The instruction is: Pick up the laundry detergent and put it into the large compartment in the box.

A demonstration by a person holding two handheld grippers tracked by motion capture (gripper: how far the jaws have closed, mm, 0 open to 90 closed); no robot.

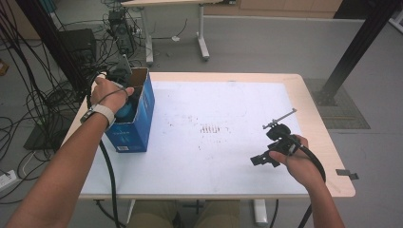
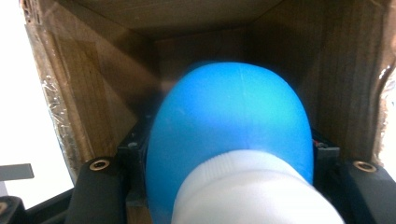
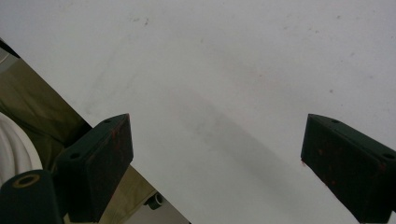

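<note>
A blue bottle (image 2: 233,116) with a white cap (image 2: 252,191) is held down inside an open blue cardboard box (image 1: 140,121) at the table's left side. My left gripper (image 2: 231,158) is shut on it, a black jaw against each side of the bottle. From above, the left hand (image 1: 108,92) reaches into the box's top and a bit of the blue bottle (image 1: 127,112) shows. My right gripper (image 1: 263,159) hovers over the white table mat (image 1: 214,104) at the front right. It stands open (image 3: 217,158) with nothing between its fingers.
The brown box walls (image 2: 70,93) close in tightly around the bottle. Faint reddish marks (image 1: 211,128) dot the mat's middle. A black tape scrap (image 1: 347,173) hangs off the right table edge. Cables (image 1: 28,95) cover the floor at the left; a black post (image 1: 354,52) stands at the back right.
</note>
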